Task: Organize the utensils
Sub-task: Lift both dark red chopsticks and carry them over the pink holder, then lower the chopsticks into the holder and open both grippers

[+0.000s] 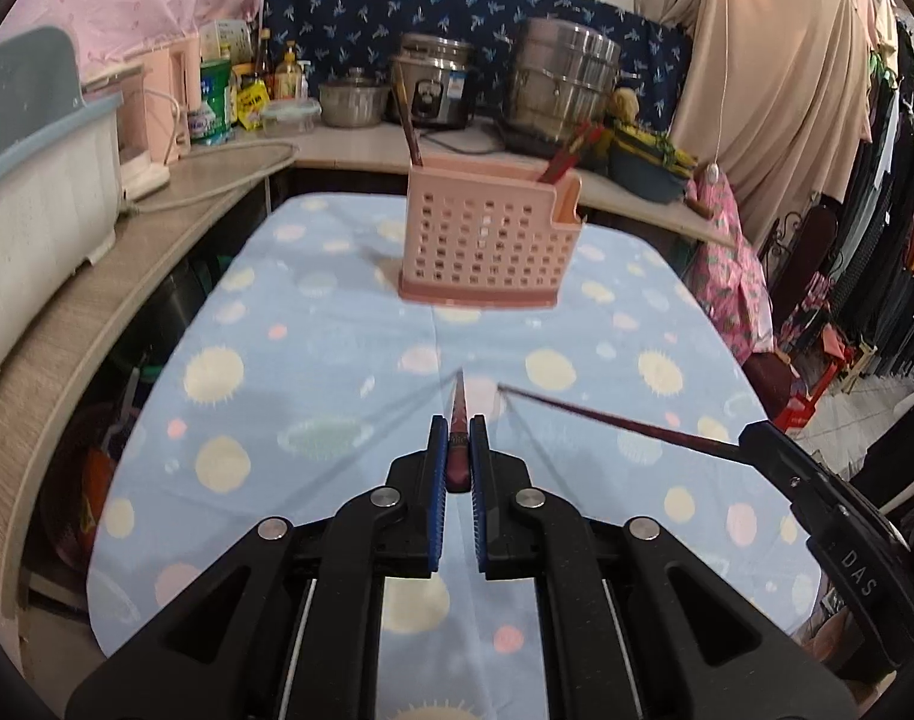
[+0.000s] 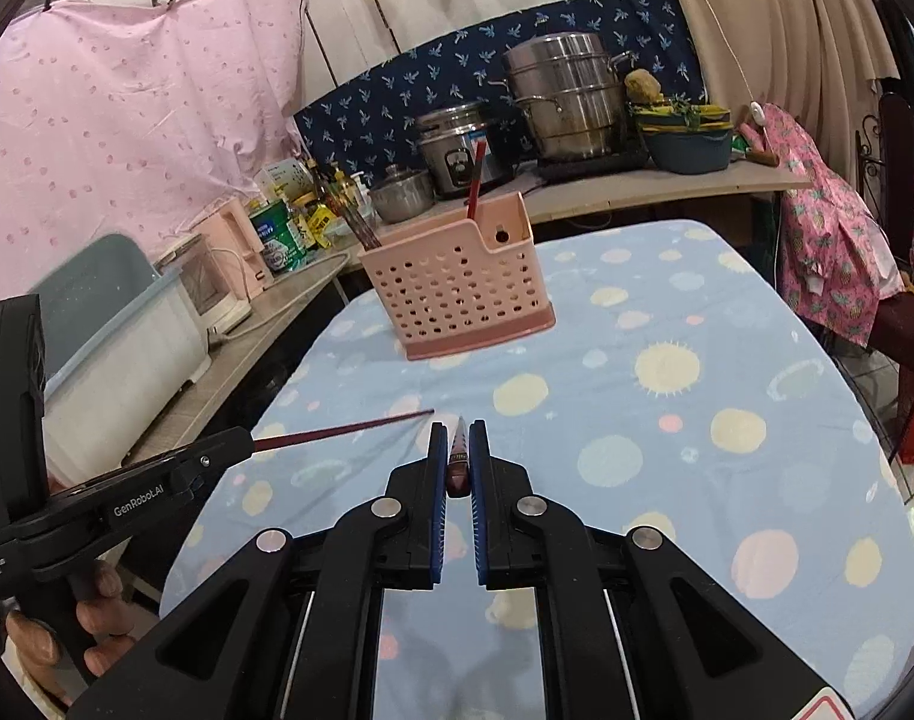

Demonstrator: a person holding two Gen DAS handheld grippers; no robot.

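left gripper (image 1: pixel 458 423) pinching chopstick (image 1: pixel 459 420) (tail hidden) | holder (image 1: pixel 487 234) blurred

Both grippers (image 1: pixel 458 429) (image 2: pixel 459 432): jaws clamped.

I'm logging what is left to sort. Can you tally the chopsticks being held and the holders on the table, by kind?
held chopsticks: 2, one in the left gripper, one in the right gripper
pink holder: 1
Total: 3
The standing chopsticks in the holder overlap, so they are not counted.
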